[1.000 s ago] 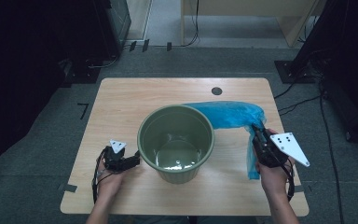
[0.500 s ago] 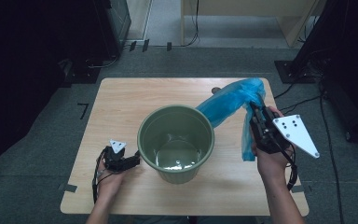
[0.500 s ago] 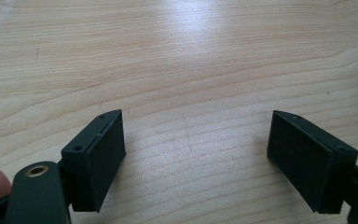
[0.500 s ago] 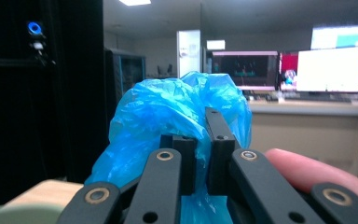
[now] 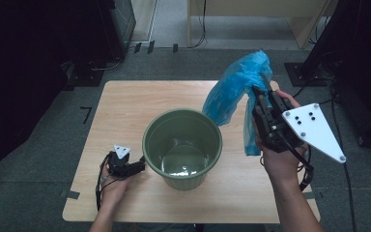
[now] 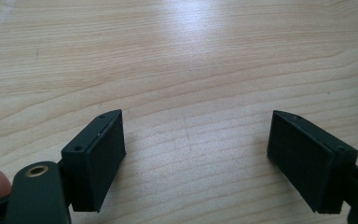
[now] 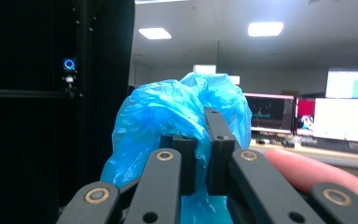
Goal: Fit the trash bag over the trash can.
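Note:
A green plastic bucket (image 5: 182,145) stands upright in the middle of the wooden table (image 5: 125,111), its inside bare. My right gripper (image 5: 258,96) is lifted above the table's right side and is shut on a blue plastic bag (image 5: 234,92), which hangs crumpled from the jaws, one strip drooping down toward the table. In the right gripper view the bag (image 7: 168,116) bulges around the closed fingertips (image 7: 185,158). My left gripper (image 5: 140,166) rests on the table just left of the bucket, open, with bare wood between its pads (image 6: 100,156).
Grey carpet surrounds the table. Dark equipment racks (image 5: 38,58) stand at the far left and right, with cables on the floor behind. A wooden bench frame (image 5: 251,19) stands beyond the table. Monitors (image 7: 335,112) show in the right gripper view.
My right gripper has risen from the table's right side, lifting the blue bag off the wood until it hangs in the air. The left gripper and bucket have stayed put.

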`<state>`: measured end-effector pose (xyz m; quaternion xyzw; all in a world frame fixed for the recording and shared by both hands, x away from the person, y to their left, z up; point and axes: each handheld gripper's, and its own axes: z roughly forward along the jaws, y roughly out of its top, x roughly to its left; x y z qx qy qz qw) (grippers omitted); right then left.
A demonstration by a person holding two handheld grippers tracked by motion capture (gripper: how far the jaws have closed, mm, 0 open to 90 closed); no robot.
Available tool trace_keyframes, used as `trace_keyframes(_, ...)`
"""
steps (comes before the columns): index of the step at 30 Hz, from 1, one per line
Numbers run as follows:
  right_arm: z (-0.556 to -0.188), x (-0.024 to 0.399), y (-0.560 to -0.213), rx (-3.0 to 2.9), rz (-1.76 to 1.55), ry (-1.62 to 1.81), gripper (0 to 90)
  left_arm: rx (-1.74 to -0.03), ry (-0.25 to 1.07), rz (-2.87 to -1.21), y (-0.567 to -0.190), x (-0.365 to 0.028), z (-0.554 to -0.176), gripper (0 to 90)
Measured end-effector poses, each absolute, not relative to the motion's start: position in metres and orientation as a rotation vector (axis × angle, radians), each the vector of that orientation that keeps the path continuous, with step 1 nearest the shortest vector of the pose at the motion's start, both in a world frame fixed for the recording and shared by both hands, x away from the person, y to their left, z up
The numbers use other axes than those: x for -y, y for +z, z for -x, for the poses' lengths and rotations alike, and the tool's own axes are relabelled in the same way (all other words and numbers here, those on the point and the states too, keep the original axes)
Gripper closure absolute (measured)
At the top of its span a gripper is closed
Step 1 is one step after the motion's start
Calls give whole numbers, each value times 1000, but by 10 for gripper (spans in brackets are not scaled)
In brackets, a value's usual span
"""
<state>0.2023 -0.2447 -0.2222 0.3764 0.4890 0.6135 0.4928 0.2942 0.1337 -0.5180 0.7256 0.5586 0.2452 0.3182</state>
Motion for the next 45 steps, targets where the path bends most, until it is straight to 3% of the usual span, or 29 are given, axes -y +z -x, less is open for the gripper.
trace_keyframes(10,-188,231,-184,-1172,-834,1524,860,-1472,645,-1906,-518,-134,-294,184)
trace_keyframes(21,-174,225,-164,-1173,-790,1568,860,-1473,645,-1906,-518,-134,-294,184)
trace_keyframes(37,-160,227,-167,-1184,-774,1601,861,-1473,646,-1907,-518,-134,-294,184)
trace_keyframes(45,-168,225,-185,-1224,-805,1597,859,-1473,646,-1907,-518,-134,-294,184)
